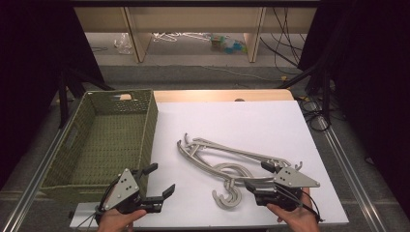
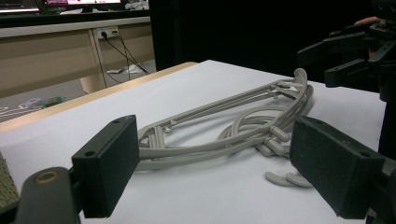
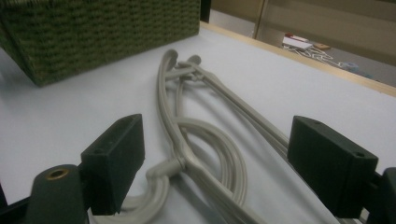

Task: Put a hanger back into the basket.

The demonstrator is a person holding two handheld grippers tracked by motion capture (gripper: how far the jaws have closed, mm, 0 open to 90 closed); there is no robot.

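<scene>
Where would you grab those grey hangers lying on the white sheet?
Probably at the neck just above the hooks of the hangers, coming down from above with the right hand-held gripper: the stacked stems bunch narrowly there, lie flat, and already sit between its open jaws.

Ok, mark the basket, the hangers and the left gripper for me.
basket (image 1: 145,126), high view, on its right wall.
hangers (image 1: 231,152), high view, on a long arm of the pile.
left gripper (image 1: 160,180), high view, midway between its open fingertips.
</scene>
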